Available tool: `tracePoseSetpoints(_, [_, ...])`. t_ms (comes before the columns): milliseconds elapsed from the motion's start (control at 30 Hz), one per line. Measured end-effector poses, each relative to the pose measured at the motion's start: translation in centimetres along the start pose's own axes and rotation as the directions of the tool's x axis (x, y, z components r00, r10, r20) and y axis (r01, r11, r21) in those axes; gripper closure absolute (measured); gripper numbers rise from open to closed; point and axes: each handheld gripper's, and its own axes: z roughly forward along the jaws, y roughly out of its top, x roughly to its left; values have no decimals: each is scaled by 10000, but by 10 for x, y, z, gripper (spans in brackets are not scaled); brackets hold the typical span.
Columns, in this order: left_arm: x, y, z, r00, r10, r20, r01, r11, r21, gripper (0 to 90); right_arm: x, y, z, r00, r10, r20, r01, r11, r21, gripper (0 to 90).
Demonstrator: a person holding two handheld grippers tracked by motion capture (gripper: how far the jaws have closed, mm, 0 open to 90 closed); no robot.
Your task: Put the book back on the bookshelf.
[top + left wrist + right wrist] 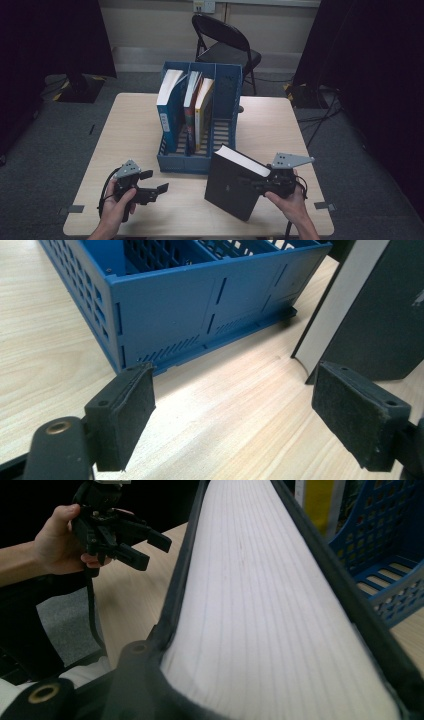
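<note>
A thick black hardcover book (231, 184) stands tilted near the table's front right, its white page edge (270, 605) facing up. My right gripper (259, 184) is shut on it, one jaw on each cover, from the book's right side. A blue three-compartment file organizer (226, 95) stands mid-table just behind the book, with books (167, 100) leaning in its left and middle compartments. My left gripper (156, 184) is held at the front left, open, with nothing between its pads (122, 415). It points at the organizer's front wall (200, 305) and the black book (380, 315).
The light wooden table (135, 125) has bare surface to the left of the organizer and along its right side. A black folding chair (225, 42) stands behind the table. Dark curtains hang at both sides, and cables run over the grey carpet at the right.
</note>
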Motion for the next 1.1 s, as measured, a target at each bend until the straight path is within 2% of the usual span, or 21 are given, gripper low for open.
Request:
tracePoseSetpoints(467, [4, 1, -1, 9995, -265, -198, 262, 9996, -135, 172, -8, -6, -22, 9973, 19, 733, -15, 10000, -68, 522])
tracePoseSetpoints(767, [4, 1, -1, 9992, -318, -225, 314, 9993, -183, 171, -12, -11, -38, 9910, 21, 1338, -7, 9999, -105, 523])
tracePoseSetpoints(1000, [6, 1, 0, 9988, -409, -262, 403, 9990, -207, 172, -18, -13, -48, 9825, 81, 1862, -51, 9998, -167, 523])
tracePoseSetpoints(1100, [6, 1, 1, 9987, -419, -294, 414, 9990, -177, 173, -20, -15, -52, 9806, 132, 1956, -89, 9997, -226, 523])
